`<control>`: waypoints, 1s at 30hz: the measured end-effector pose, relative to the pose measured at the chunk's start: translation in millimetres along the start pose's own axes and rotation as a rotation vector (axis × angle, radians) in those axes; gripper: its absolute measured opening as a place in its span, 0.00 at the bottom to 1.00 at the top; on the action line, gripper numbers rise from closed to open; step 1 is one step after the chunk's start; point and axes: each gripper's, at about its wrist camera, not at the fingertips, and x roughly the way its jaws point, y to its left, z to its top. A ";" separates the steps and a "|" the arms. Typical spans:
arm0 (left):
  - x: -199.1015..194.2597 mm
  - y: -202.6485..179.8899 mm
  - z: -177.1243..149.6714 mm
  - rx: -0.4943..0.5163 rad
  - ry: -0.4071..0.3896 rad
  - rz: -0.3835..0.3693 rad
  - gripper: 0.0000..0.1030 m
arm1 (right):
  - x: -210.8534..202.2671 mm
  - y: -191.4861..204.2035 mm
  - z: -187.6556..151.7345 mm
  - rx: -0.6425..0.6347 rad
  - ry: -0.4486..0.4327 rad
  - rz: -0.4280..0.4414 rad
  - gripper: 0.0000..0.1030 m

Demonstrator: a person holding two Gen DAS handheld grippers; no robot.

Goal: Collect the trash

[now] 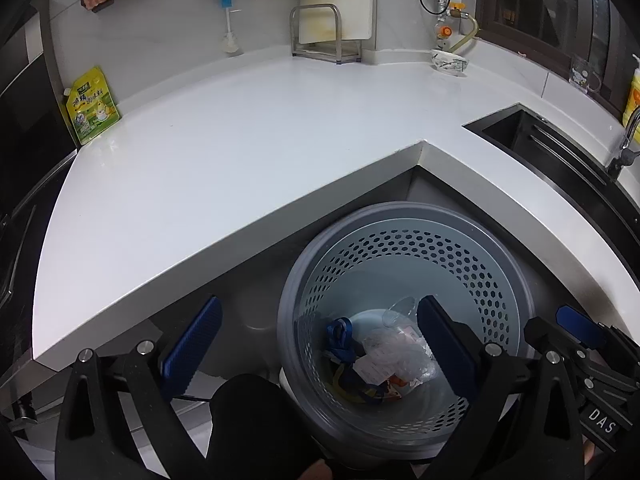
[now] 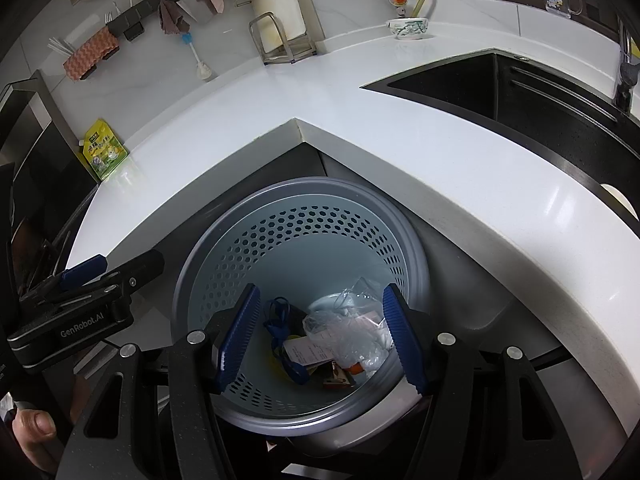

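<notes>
A grey-blue perforated waste bin (image 1: 400, 210) (image 2: 300, 186) stands on the floor under the corner of the white counter. At its bottom lie crumpled clear plastic (image 1: 396, 354) (image 2: 352, 336), a blue strap (image 1: 340, 336) (image 2: 278, 320), a paper slip and small orange scraps. My left gripper (image 1: 320, 348) hovers above the bin's near-left rim, jaws wide open with nothing between them. My right gripper (image 2: 322, 340) hangs over the bin's mouth, open too, holding nothing. Each gripper shows in the other's view: the right (image 1: 560, 326) at the right edge, the left (image 2: 124, 266) at the left.
The white L-shaped counter (image 1: 240, 168) (image 2: 440, 152) overhangs the bin. A yellow-green pouch (image 1: 94, 106) (image 2: 106, 154) leans at its left end. A black sink (image 1: 560, 152) (image 2: 520, 92), a patterned bowl (image 1: 448, 60) (image 2: 407, 28) and a metal rack (image 1: 326, 36) line the right and back.
</notes>
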 end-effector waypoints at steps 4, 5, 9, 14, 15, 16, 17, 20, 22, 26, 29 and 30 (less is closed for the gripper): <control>-0.2 0.1 -0.2 0.001 0.000 0.001 0.93 | 0.0 0.0 -0.1 -0.002 -0.001 -0.001 0.59; -0.3 0.2 -0.2 0.002 -0.001 0.002 0.93 | 0.1 0.3 -0.3 -0.002 -0.001 -0.001 0.59; -0.8 0.1 -0.8 0.005 -0.002 0.004 0.93 | 0.3 0.5 -1.3 -0.004 -0.001 -0.001 0.59; -1.3 0.1 -1.3 0.005 -0.002 0.006 0.93 | -0.1 1.4 -1.6 -0.005 0.000 -0.001 0.59; -1.1 0.1 -1.3 0.005 -0.002 0.006 0.93 | -0.2 1.3 -1.8 -0.006 0.000 -0.002 0.59; -1.0 0.0 -1.2 0.005 0.000 0.006 0.93 | -0.3 1.8 -1.6 -0.006 -0.001 -0.003 0.59; -1.1 0.1 -1.4 0.004 0.000 0.005 0.93 | -0.3 1.7 -1.8 -0.006 -0.001 -0.002 0.59; -0.6 -0.1 -1.4 0.004 0.002 0.007 0.93 | -0.3 2.4 -2.0 -0.008 0.000 -0.002 0.59; -0.6 -0.2 -1.5 0.004 0.003 0.009 0.93 | -0.1 2.7 -2.4 -0.008 0.001 -0.002 0.59; 0.3 0.6 -1.3 0.000 0.006 0.007 0.93 | -0.2 3.7 -2.2 -0.009 0.001 -0.003 0.59; 0.6 1.5 -1.7 0.000 0.012 0.001 0.93 | 0.1 3.8 -2.5 -0.010 0.002 -0.003 0.59; 0.7 2.0 -1.6 0.000 0.012 0.000 0.93 | 0.0 4.0 -2.3 -0.010 0.001 -0.003 0.59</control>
